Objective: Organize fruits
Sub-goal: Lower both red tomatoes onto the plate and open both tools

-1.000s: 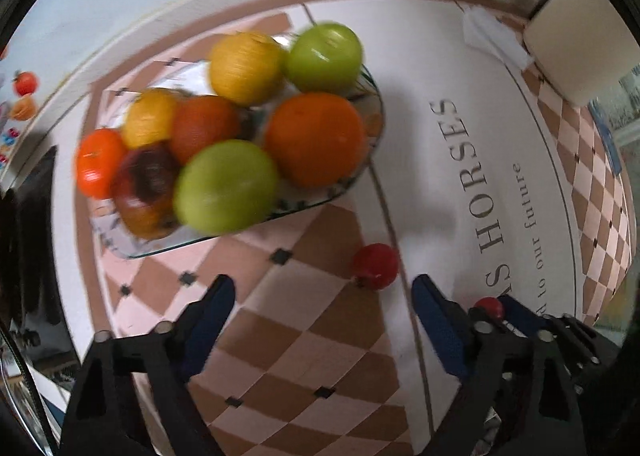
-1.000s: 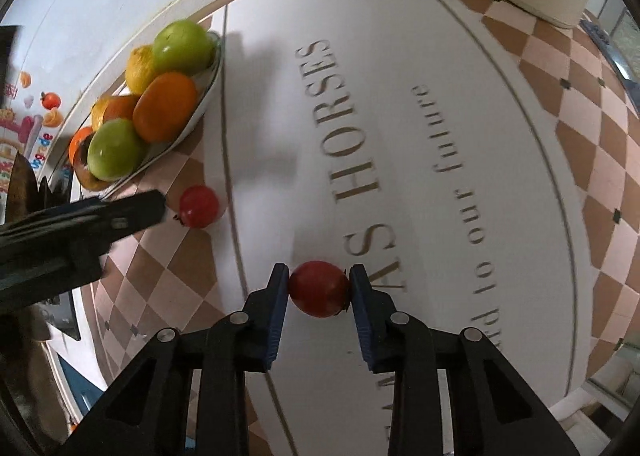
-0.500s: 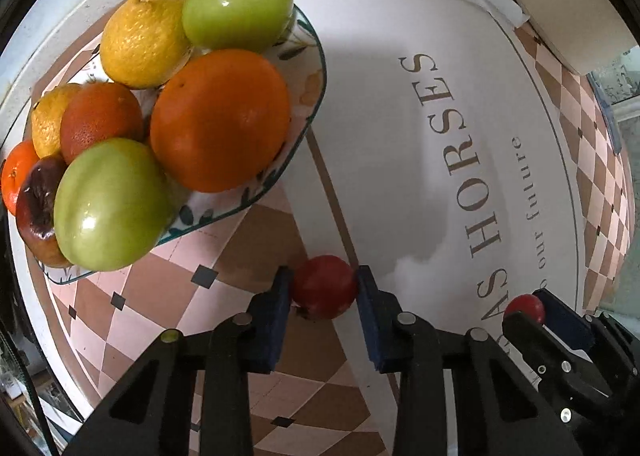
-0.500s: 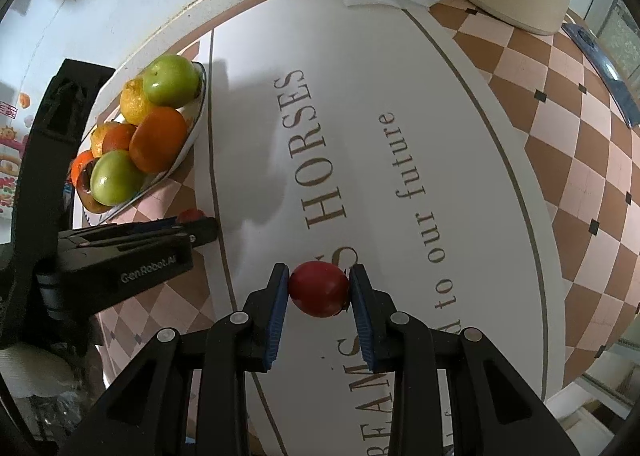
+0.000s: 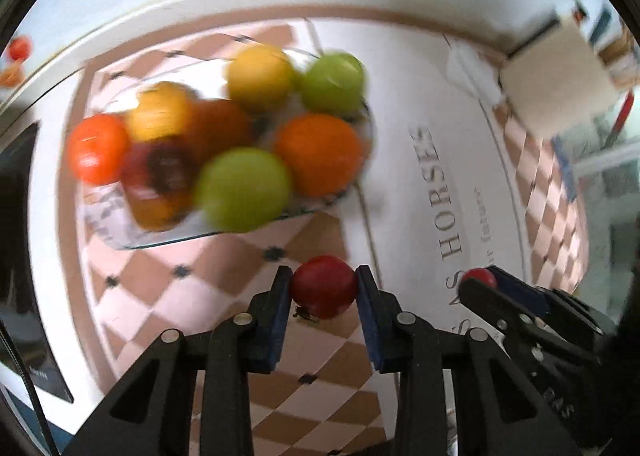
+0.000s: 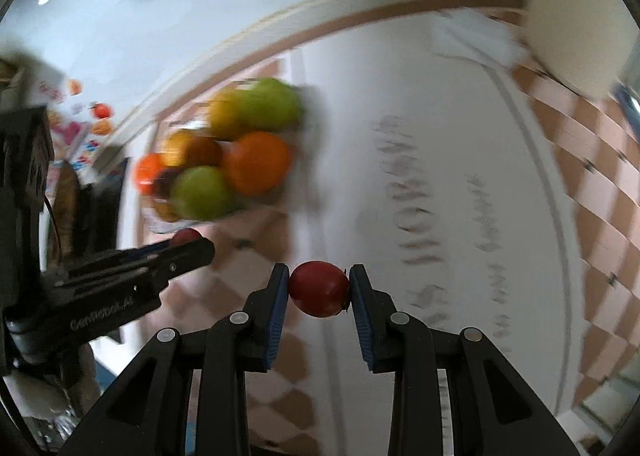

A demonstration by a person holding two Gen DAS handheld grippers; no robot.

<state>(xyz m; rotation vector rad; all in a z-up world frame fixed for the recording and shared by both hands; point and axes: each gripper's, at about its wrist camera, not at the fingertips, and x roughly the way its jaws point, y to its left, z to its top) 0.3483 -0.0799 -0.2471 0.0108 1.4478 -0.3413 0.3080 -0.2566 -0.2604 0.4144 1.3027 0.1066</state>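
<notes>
My left gripper (image 5: 323, 288) is shut on a small red tomato (image 5: 324, 292), held above the checkered table. My right gripper (image 6: 319, 290) is shut on another small red tomato (image 6: 318, 289). The right gripper also shows in the left wrist view (image 5: 484, 280) at lower right, with its tomato (image 5: 478, 277). The left gripper shows in the right wrist view (image 6: 188, 246) at left, with its tomato (image 6: 186, 236). A glass plate (image 5: 120, 232) ahead holds green apples, oranges, yellow citrus and a dark red fruit. The plate also shows in the right wrist view (image 6: 160, 226).
The tablecloth (image 5: 400, 104) has brown checks and a white band with lettering. A cream box (image 5: 556, 92) and a white napkin (image 5: 468, 64) lie at the far right. A white wall runs behind the table. A dark object (image 6: 24, 160) stands at the left.
My left gripper closed on the tomato on the table and lifted it, pulling back from the plate. My right gripper kept its tomato and moved toward the plate. Both views are motion-blurred.
</notes>
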